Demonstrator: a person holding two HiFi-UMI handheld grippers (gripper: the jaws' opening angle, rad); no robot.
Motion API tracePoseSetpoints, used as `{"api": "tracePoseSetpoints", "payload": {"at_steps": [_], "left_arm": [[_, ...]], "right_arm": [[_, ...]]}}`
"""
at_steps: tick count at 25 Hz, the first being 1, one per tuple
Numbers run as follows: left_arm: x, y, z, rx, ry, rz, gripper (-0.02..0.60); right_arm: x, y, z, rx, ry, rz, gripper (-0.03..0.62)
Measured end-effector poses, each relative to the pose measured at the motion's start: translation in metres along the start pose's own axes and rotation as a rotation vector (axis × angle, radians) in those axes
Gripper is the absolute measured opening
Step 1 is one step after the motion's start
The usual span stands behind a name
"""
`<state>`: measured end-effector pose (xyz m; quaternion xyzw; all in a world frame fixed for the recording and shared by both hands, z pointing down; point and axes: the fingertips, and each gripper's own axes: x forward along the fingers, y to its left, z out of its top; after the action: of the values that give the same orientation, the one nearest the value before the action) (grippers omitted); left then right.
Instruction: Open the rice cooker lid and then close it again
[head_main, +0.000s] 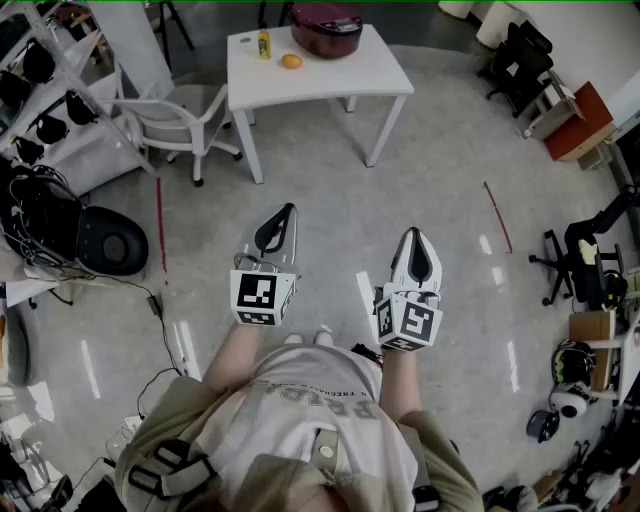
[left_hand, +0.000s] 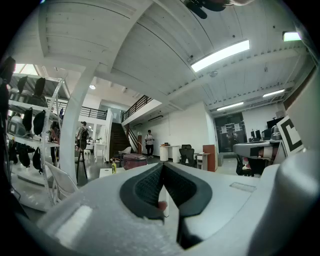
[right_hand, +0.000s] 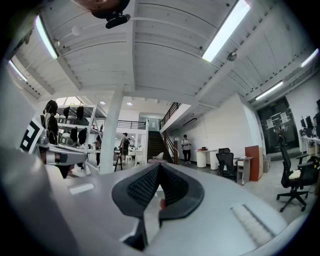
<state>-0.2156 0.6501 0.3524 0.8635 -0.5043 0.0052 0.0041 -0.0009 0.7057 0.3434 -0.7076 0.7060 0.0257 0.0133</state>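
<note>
A dark red rice cooker (head_main: 325, 28) with its lid down sits at the far end of a white table (head_main: 330, 75). In the left gripper view the rice cooker (left_hand: 134, 161) shows small, far ahead. My left gripper (head_main: 289, 209) and right gripper (head_main: 416, 233) are held level over the floor, well short of the table, both shut with nothing between the jaws. The left gripper (left_hand: 163, 165) and the right gripper (right_hand: 158, 165) each show tips pressed together. The right gripper view shows only a sliver of the cooker behind the jaws.
A small yellow bottle (head_main: 264, 43) and an orange (head_main: 291, 61) lie on the table beside the cooker. A white chair (head_main: 180, 118) stands left of the table. Racks and cables crowd the left side, office chairs (head_main: 575, 262) and boxes the right. Red tape lines (head_main: 497, 215) mark the floor.
</note>
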Motion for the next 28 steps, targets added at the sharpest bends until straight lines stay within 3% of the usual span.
{"api": "tracePoseSetpoints", "payload": {"at_steps": [23, 28], "left_arm": [[0.009, -0.011, -0.003, 0.019, 0.033, -0.001, 0.011], [0.022, -0.026, -0.004, 0.024, 0.065, 0.005, 0.011]], "right_arm": [[0.003, -0.01, -0.005, 0.007, 0.012, 0.018, 0.002], [0.007, -0.032, -0.001, 0.099, -0.019, 0.03, 0.002]]}}
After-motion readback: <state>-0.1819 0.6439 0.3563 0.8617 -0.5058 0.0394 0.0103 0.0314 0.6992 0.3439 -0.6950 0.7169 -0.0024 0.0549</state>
